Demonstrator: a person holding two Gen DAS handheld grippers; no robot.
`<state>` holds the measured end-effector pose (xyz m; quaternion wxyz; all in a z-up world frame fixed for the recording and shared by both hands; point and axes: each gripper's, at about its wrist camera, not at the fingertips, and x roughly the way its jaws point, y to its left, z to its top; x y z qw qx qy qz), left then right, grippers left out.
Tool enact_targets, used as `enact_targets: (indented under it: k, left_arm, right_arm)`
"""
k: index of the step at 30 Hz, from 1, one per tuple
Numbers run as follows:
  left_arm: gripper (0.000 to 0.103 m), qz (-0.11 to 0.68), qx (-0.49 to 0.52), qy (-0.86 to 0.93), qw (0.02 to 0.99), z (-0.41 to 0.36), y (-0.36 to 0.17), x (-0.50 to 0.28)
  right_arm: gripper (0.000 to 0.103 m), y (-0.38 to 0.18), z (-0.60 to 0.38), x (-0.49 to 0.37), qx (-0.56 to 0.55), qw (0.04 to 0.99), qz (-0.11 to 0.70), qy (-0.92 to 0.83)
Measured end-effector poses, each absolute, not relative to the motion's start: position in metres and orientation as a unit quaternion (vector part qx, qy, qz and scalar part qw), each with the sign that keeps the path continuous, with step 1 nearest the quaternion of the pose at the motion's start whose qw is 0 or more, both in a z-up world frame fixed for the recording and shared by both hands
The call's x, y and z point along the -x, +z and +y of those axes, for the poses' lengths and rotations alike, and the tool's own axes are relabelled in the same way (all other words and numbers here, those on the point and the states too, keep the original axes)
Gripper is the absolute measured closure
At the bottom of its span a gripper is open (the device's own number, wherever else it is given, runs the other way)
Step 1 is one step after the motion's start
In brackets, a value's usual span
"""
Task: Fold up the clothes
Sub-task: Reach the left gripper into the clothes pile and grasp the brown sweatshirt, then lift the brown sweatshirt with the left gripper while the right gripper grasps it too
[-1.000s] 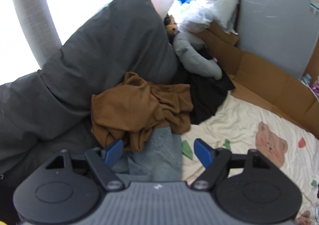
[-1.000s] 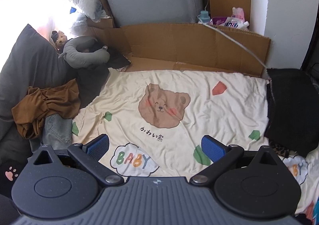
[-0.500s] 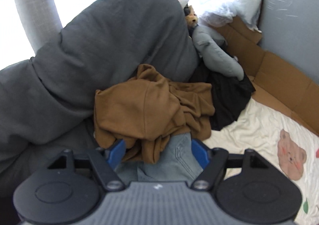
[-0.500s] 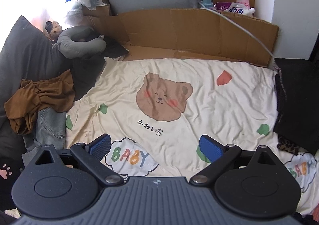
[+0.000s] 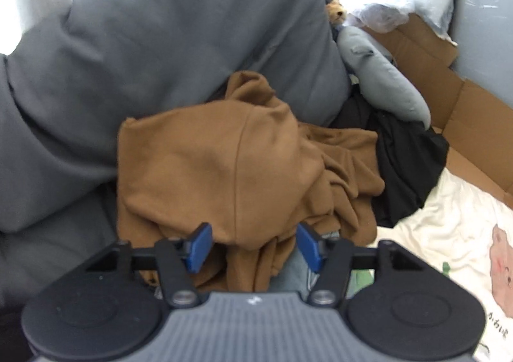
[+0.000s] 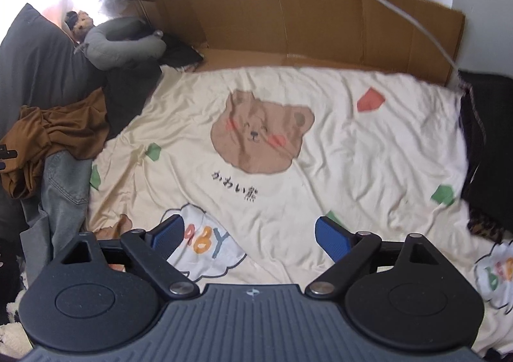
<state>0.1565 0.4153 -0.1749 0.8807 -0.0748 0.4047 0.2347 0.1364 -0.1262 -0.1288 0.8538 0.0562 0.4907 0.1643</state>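
A: Left wrist: left gripper [image 5: 253,246] lower than a second ago, jaws closing around brown garment [image 5: 231,169] on the pile, not pinched yet.
B: Right gripper [image 6: 248,233]?
A: Empty, narrowing slightly, over bear blanket [image 6: 368,169]. Pick-up starting.

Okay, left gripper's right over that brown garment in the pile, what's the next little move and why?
Probably finish closing the left gripper on the fold of the brown garment and lift it clear. Its jaws are closing with that fold between them, though not pinched yet, and the garment lies on top of the jeans, so it should come away first. The right gripper, closing slightly with nothing between its jaws, hovers over the bear blanket.
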Motion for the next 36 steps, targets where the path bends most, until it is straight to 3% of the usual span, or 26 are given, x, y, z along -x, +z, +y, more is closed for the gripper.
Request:
enact_targets:
  k: [7, 14, 17, 36]
  left_arm:
    - [0.042, 0.393, 0.091, 0.246, 0.881, 0.432, -0.209, -0.162]
    - [0.081, 0.371, 0.125, 0.245, 0.887, 0.444, -0.221, -0.157]
    - [0.093, 0.358, 0.135, 0.245, 0.891, 0.442, -0.217, -0.151]
    - [0.1, 0.322, 0.186, 0.164, 0.914, 0.386, -0.169, -0.092]
  right_arm:
    - [0.012, -0.164, -0.11, -0.136, -0.049, 0.838, 0.514, 0.178]
    - [0.012, -0.172, -0.101, -0.137, -0.033, 0.839, 0.51, 0.187]
    - [0.012, -0.176, -0.097, -0.139, -0.028, 0.837, 0.512, 0.191]
    - [0.012, -0.176, -0.059, -0.154, -0.004, 0.828, 0.511, 0.23]
